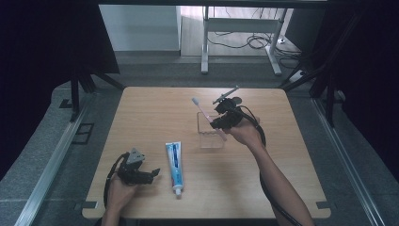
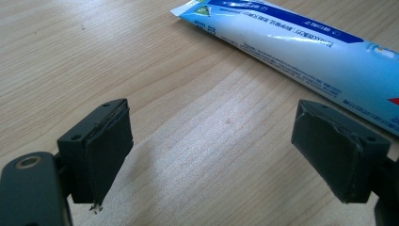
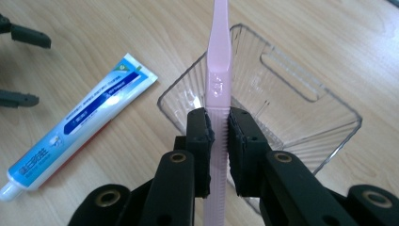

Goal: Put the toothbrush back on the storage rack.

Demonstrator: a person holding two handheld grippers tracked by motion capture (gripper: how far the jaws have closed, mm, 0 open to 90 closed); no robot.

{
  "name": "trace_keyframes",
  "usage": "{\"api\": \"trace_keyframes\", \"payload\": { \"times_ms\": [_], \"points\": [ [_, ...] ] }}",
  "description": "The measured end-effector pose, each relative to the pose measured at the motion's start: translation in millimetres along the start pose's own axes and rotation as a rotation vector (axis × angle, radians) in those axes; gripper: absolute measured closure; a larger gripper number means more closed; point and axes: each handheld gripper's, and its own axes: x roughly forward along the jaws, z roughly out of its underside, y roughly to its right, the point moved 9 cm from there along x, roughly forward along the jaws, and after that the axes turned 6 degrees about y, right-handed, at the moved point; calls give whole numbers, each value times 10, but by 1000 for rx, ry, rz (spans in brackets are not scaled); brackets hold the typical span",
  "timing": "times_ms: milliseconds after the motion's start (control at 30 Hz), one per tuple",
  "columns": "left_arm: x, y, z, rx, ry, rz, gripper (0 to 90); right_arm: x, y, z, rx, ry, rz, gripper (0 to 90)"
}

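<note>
In the high view, a wooden table (image 1: 155,188) is filling the centre of the frame. Right of centre, the right gripper (image 1: 221,123) is holding a pink toothbrush (image 1: 201,109) slanted over a clear plastic bin (image 1: 210,133), its brush head pointing toward the upper left. At the lower left, the left gripper (image 1: 153,174) is resting near the table's front edge, just left of a toothpaste tube (image 1: 175,165) lying flat with its cap toward the bottom.

In the left gripper view, the two black jaws are standing wide apart over bare wood with nothing between them; the toothpaste tube (image 2: 291,42) is crossing the upper right.

In the right gripper view, the jaws are clamped together on the toothbrush (image 3: 219,70), which is rising up the middle of the frame above the bin (image 3: 339,136).

To do this step well, the person should probably be tilting the handle end down inside the bin's rim and lowering it before loosening the clamp, so the brush is not tipping out.
</note>
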Motion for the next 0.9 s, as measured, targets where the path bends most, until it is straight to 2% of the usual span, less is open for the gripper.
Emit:
{"api": "trace_keyframes", "payload": {
  "times_ms": [433, 633, 733, 833, 900],
  "points": [
    [-9, 4, -8, -5, 7, 6, 130, 91, 121, -170, -4, 79, 48, 790],
    [-8, 8, -9, -4, 7, 6, 130, 181, 183, -145, -13, 87, 64, 790],
    [-6, 9, -7, -4, 5, 6, 130, 239, 202, -108, -32, 84, 79, 790],
    [-5, 13, -4, -11, 4, 4, 130, 278, 200, -83, -38, 79, 79, 790],
    [-7, 9, -5, -2, 3, 6, 130, 333, 195, -55, -47, 79, 75, 790]
  ]
}}
